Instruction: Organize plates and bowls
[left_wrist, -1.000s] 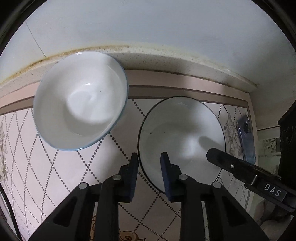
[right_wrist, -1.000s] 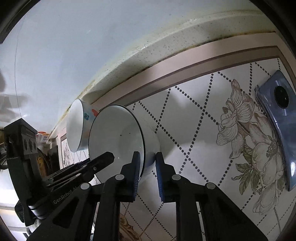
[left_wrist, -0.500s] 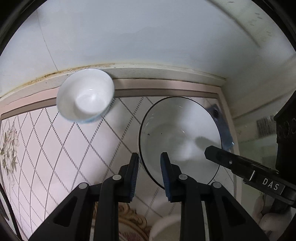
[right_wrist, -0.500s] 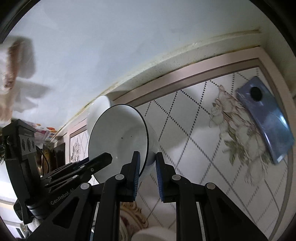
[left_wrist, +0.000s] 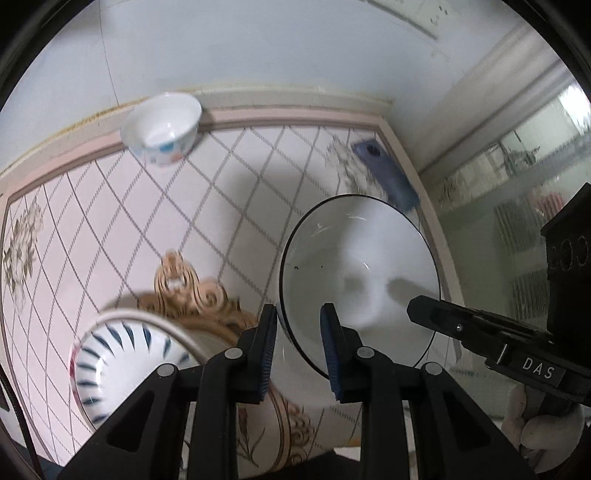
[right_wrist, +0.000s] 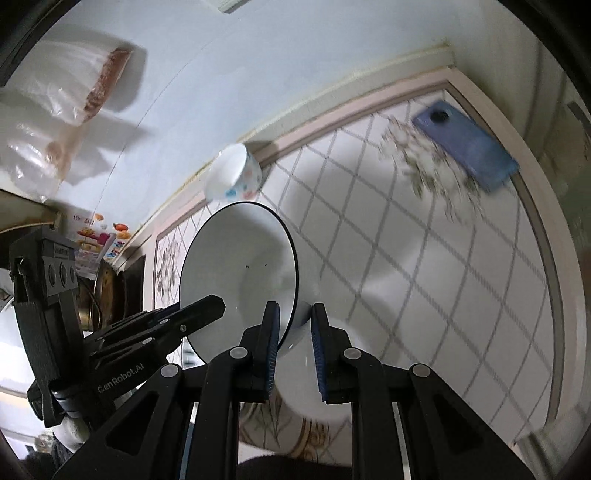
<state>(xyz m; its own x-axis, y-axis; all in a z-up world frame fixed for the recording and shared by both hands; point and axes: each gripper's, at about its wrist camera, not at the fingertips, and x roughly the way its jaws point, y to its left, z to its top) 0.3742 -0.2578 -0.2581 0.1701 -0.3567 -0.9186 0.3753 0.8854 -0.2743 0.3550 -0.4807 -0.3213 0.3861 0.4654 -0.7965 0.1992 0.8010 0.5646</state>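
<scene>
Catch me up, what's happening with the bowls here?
Both hand-held grippers clamp one black-rimmed white bowl by its rim: the left hand-held gripper on one side, the right hand-held gripper on the other. It is held above the patterned table. A small dotted bowl sits near the wall, a blue-striped bowl below left.

My right gripper (left_wrist: 532, 354), at four o'clock: "DAS"
My left gripper (right_wrist: 122, 376), at eight o'clock: "GenRobot.AI"
</scene>
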